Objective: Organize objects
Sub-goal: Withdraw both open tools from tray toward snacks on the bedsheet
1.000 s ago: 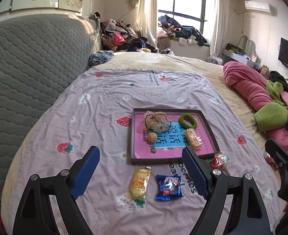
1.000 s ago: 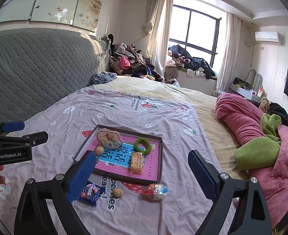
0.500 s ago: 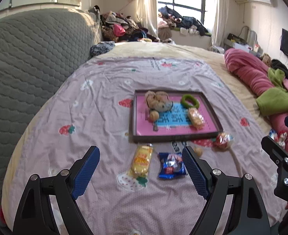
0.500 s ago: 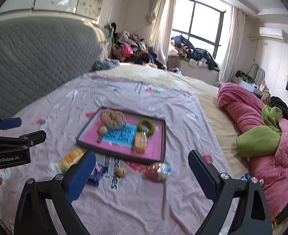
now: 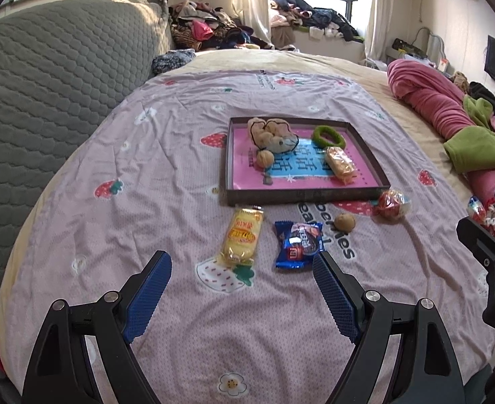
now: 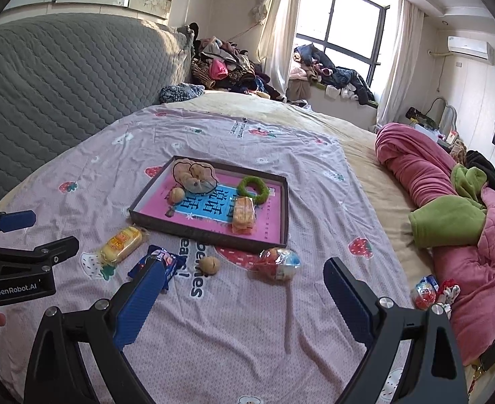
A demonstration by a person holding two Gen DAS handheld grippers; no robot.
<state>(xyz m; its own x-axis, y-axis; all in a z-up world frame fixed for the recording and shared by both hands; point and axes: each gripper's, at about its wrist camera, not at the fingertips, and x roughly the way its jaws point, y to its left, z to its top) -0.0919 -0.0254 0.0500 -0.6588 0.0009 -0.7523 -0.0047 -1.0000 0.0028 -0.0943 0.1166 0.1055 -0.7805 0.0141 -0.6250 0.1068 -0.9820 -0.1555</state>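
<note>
Spread over the bed [image 5: 119,155], ahead of the tray's [image 5: 301,198] near edge, lie the yellow pack [image 5: 242,237], lengthwise before the left tool [image 5: 242,298], then the blue packet [image 5: 299,244], walnut [image 6: 211,264] and candy [image 6: 279,262] nearer the right tool [image 6: 240,306], both tools spread empty.

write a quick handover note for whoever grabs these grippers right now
Left gripper and right gripper: both open, empty, above the bedspread.
In the tray: plush toy, green ring, a walnut, wrapped cake.
Not yet in, on the bedspread in front of the tray: yellow snack pack, blue cookie pack, second walnut, red wrapped egg. More wrapped items lie by the pink quilt.
</note>
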